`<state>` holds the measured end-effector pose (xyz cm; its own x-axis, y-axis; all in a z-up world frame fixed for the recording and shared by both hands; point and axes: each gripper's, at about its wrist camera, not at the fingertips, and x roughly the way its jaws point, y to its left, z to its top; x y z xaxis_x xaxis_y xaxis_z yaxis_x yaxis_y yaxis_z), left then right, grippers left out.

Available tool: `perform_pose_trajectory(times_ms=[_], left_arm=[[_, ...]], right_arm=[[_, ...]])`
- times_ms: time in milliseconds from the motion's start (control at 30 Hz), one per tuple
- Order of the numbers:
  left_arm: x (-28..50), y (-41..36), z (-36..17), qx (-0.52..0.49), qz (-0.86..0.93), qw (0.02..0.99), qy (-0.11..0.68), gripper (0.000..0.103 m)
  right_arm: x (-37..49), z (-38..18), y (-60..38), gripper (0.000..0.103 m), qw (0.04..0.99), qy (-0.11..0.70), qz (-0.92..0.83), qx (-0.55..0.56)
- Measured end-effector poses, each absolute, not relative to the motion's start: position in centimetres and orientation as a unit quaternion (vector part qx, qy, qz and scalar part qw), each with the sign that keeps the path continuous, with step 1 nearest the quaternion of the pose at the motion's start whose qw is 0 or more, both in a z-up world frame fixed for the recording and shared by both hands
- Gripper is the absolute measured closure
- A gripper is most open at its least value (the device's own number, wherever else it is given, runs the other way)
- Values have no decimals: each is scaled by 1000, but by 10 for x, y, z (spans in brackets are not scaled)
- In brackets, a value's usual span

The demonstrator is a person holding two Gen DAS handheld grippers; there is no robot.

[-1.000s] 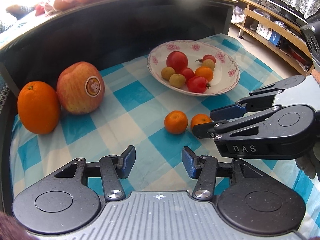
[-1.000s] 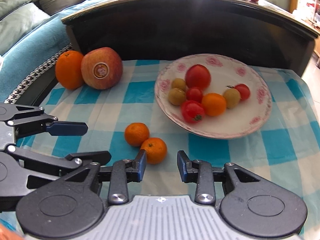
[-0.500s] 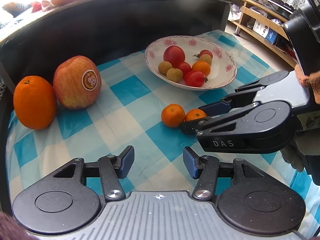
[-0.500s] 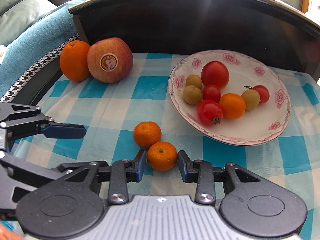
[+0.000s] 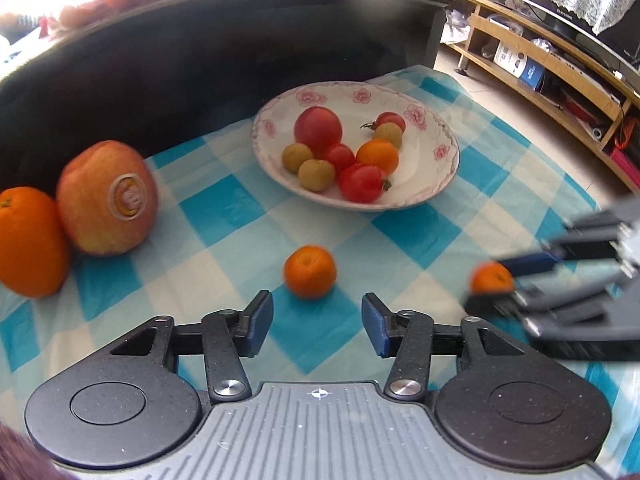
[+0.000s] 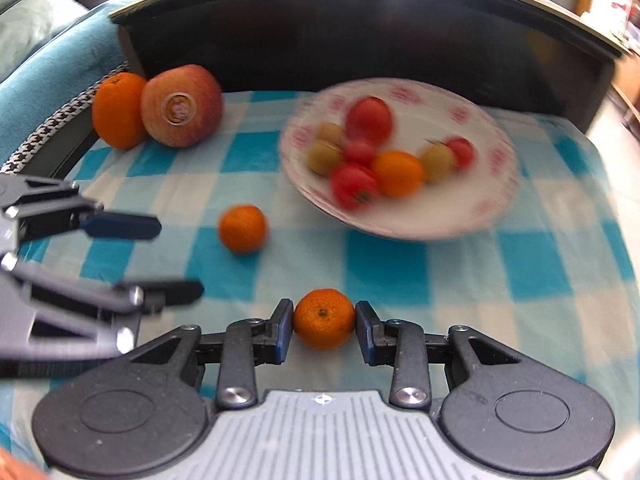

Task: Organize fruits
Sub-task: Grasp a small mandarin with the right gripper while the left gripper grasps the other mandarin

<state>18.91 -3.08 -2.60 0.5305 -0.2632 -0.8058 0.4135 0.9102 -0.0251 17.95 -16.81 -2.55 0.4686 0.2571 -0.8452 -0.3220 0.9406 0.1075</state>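
Observation:
My right gripper [image 6: 324, 324] is shut on a small mandarin [image 6: 324, 318] and holds it above the checked cloth; it also shows at the right of the left wrist view [image 5: 491, 278]. A second mandarin [image 5: 309, 271] lies on the cloth just ahead of my open, empty left gripper [image 5: 317, 318], and shows in the right wrist view [image 6: 242, 229]. The floral plate [image 5: 436, 148] holds several small fruits, among them tomatoes and an orange one [image 5: 377, 156]. A large apple [image 5: 107, 198] and a large orange [image 5: 28, 240] sit at the far left.
A dark curved table wall [image 5: 200, 60] rises behind the cloth, with more fruit on top. A wooden shelf unit [image 5: 560, 64] stands at the right. In the right wrist view a sofa [image 6: 48, 32] is at the left.
My right gripper closed on the nearer mandarin, lifted it and pulled back to the right. My left gripper moved closer to the remaining mandarin.

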Motion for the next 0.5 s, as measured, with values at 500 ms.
perform_pose_trajectory(times_ms=[500], left_arm=[[212, -44, -37, 94, -186, 868, 450, 62]], right_arm=[[154, -18, -202, 66, 850, 502, 157, 11]])
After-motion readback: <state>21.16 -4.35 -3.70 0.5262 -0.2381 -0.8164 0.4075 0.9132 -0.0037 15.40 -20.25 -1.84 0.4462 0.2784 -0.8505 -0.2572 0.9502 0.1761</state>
